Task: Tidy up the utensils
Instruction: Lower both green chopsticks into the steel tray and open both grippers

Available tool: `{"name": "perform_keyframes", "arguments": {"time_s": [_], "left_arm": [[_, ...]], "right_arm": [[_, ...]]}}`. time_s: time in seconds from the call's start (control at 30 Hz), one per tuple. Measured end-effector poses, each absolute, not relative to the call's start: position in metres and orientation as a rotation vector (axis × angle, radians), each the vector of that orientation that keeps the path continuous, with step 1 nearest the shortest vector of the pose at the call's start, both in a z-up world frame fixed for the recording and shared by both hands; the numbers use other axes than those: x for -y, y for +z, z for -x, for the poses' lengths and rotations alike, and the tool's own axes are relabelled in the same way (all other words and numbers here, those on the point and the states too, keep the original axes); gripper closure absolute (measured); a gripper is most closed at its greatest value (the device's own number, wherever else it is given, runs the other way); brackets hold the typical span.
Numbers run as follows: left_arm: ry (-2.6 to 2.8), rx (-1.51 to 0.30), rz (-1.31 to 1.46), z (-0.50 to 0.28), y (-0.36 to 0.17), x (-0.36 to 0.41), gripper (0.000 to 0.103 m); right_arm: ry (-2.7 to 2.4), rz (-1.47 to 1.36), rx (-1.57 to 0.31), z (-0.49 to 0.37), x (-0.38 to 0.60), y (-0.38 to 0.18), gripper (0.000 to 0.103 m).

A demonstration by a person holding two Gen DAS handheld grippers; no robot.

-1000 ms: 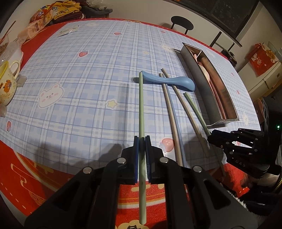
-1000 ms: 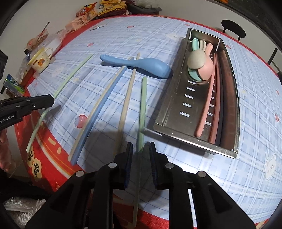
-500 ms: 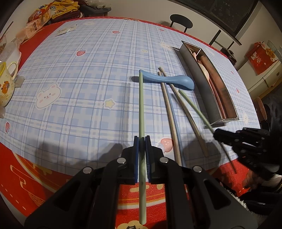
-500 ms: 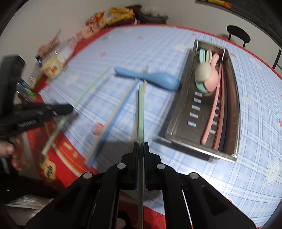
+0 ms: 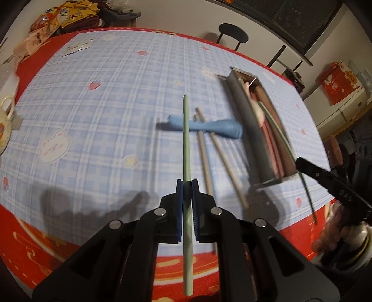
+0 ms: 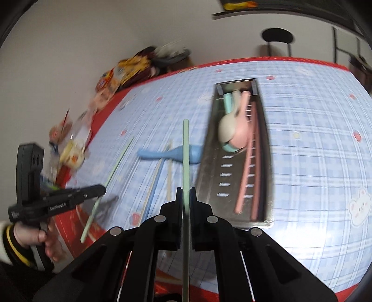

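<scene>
My left gripper (image 5: 186,183) is shut on a pale green chopstick (image 5: 186,139), lifted off the checked tablecloth and pointing away from me. My right gripper (image 6: 185,192) is shut on a second green chopstick (image 6: 185,151), raised just left of the steel utensil tray (image 6: 210,148). In the left wrist view the right gripper (image 5: 300,162) holds its chopstick (image 5: 274,120) slanted over the tray (image 5: 246,120). A blue spoon (image 5: 223,127) and two beige chopsticks (image 5: 204,158) lie on the cloth. The tray holds pink chopsticks (image 6: 246,172) and stacked spoons (image 6: 232,132).
A blue chopstick (image 6: 151,197) lies beside the beige ones. A mug (image 5: 3,123) stands at the table's left edge, snack packets (image 5: 55,16) at the far corner. A black stool (image 5: 232,32) stands beyond the table. A hand (image 6: 30,234) holds the left gripper's handle.
My right gripper closed on the green chopstick lying by the tray and lifted it, swinging it over the tray's side. My left gripper rose slightly, its chopstick now clear of the blue spoon.
</scene>
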State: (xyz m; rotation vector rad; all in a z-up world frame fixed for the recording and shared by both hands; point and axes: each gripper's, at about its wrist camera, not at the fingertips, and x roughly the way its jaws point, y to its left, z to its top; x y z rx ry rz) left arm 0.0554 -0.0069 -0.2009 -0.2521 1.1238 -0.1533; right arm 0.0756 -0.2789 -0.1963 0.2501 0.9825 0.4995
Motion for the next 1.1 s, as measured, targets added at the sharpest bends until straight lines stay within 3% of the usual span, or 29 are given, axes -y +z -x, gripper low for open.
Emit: {"name": "perform_keyframes", "arguments": {"time_s": [0.57, 1.1], "left_arm": [[-0.402, -1.177, 0.361, -0.179, -0.194, 0.123, 0.092], [-0.44, -1.269, 0.423, -0.223, -0.23, 0.156, 0.092]], "right_arm": [[0.25, -0.416, -0.988, -0.139, 0.318, -0.202, 0.097], [0.195, -0.412, -1.056, -0.17, 0.316, -0.221, 0.097]]}}
